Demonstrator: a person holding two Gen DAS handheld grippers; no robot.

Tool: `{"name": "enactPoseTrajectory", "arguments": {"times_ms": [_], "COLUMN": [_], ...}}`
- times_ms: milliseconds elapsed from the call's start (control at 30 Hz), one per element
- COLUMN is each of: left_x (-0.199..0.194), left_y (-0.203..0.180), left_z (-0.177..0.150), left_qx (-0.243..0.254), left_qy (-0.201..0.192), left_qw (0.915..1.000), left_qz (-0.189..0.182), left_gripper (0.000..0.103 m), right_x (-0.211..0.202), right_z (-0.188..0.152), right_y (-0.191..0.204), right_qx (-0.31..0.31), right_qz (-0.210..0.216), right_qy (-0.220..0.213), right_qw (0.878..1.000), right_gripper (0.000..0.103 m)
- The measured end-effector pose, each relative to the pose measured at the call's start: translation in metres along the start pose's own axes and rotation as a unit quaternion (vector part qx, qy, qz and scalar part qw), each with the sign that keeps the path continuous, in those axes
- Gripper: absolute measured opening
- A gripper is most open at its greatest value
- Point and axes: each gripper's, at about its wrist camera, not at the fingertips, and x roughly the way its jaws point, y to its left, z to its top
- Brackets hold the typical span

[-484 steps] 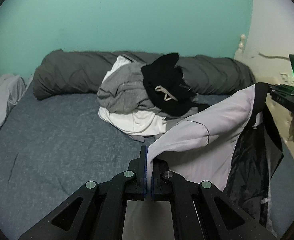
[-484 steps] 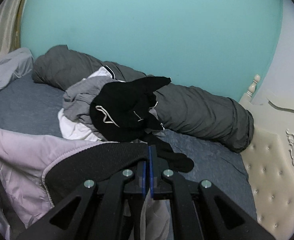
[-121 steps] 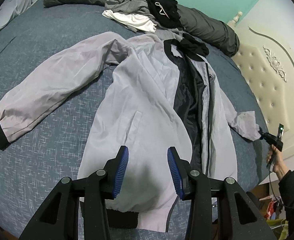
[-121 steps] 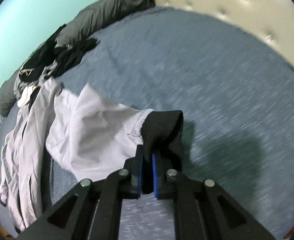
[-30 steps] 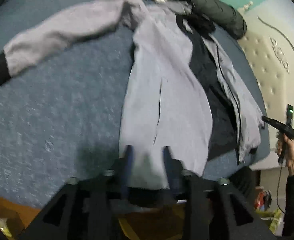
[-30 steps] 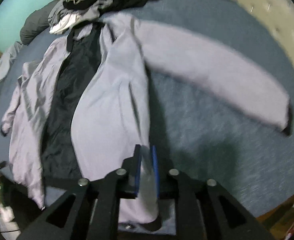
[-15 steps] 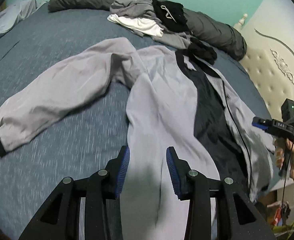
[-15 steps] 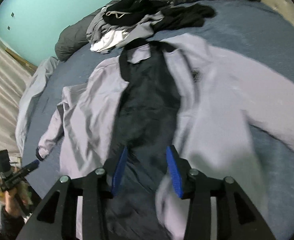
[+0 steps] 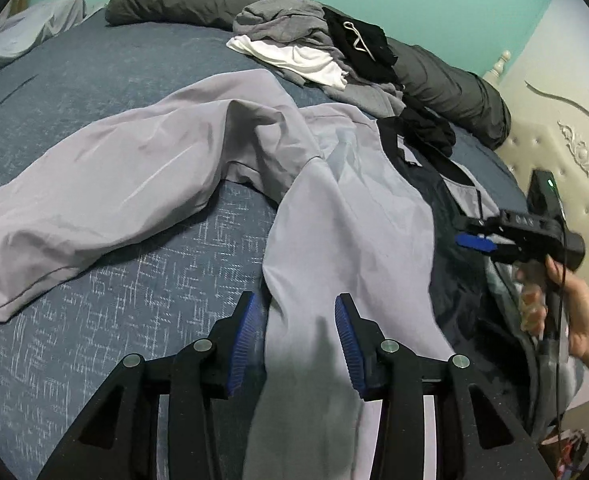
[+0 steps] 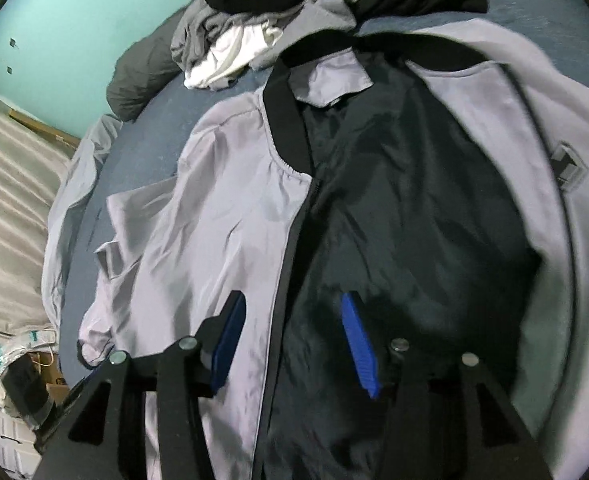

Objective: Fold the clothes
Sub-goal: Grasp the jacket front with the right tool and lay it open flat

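the pale grey jacket (image 9: 346, 216) is lying spread open on the blue bed (image 9: 142, 280), dark lining up. the left gripper (image 9: 296, 344) and the right gripper (image 10: 290, 344) are both opening above it, pinching nothing. each should be closing on one front edge only, avoiding the lining beneath.

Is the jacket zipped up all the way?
No, the jacket lies open on the bed, with its dark lining showing down the middle.
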Motion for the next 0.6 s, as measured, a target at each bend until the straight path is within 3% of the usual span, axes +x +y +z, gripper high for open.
{"name": "enactPoseTrajectory", "arguments": {"times_ms": [167, 233, 300, 367, 600], "left_x": [0.006, 0.005, 0.004, 0.004, 0.012], "left_y": [0.005, 0.006, 0.008, 0.009, 0.009], "left_z": [-0.003, -0.004, -0.006, -0.008, -0.014], "left_qx": [0.010, 0.011, 0.006, 0.003, 0.001], "left_qy": [-0.013, -0.022, -0.031, -0.036, -0.032], "left_qw": [0.9999, 0.9997, 0.9995, 0.9993, 0.9995], "left_qz": [0.000, 0.001, 0.000, 0.001, -0.002], "left_gripper": [0.045, 0.045, 0.045, 0.045, 0.045], "right_x": [0.025, 0.030, 0.032, 0.029, 0.010], "right_z": [0.012, 0.013, 0.013, 0.013, 0.035], "right_y": [0.005, 0.007, 0.010, 0.014, 0.024], "right_qx": [-0.012, -0.021, -0.030, -0.045, -0.088], "right_qz": [0.009, 0.000, -0.001, -0.012, -0.066], "right_qy": [0.011, 0.012, 0.012, 0.004, -0.029], "right_qw": [1.000, 1.000, 0.999, 0.999, 0.993], "right_gripper": [0.051, 0.042, 0.020, 0.008, 0.002]}}
